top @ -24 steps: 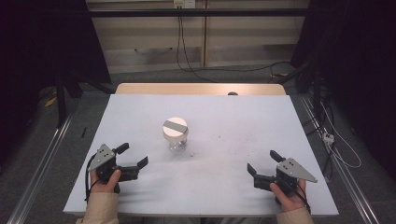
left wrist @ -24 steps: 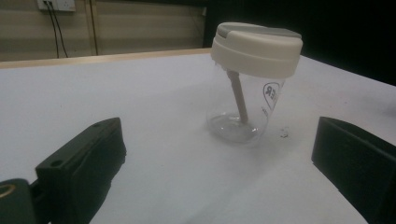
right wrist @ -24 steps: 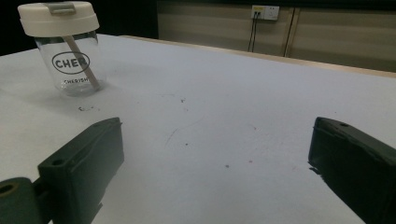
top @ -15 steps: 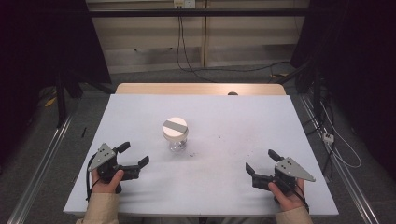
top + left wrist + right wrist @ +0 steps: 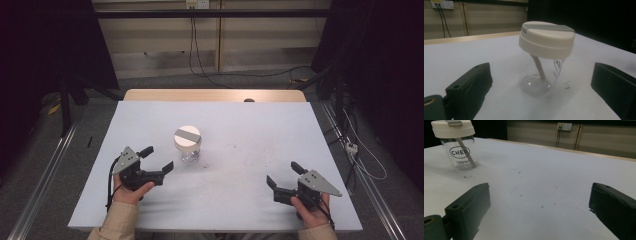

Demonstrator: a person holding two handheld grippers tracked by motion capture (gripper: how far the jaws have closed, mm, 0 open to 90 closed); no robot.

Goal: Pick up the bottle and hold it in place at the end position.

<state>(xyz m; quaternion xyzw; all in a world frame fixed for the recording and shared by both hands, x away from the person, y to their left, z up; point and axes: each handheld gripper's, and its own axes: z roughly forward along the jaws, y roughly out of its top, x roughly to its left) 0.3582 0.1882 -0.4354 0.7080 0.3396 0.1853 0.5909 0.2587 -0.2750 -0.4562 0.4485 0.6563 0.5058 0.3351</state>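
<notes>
Dark room, beige panelled wall at the back with cables hanging from a socket, rails on the floor either side. White table (image 5: 240,125) with a wooden strip along its far edge, a few small specks and scuffs on the top. Clear cup (image 5: 188,144) stands upright a bit left of table centre — cream lid with a grey bar across it, a pale straw leaning inside, dark printed lettering on the glass as seen in the right gripper view (image 5: 459,146). Left gripper (image 5: 156,158) sits just beside the cup on its near-left, pointed at it; jaws wide apart, nothing between the pads, not touching the glass. In the left gripper view the cup (image 5: 544,62) stands straight ahead between the two black jaws but beyond their tips. Right gripper (image 5: 283,173) is near the front right of the table, well apart from the cup, angled toward it — jaws also spread wide, only bare table between them. Each gripper is held by a hand in a beige sleeve coming in from the near edge, cables trailing back.
</notes>
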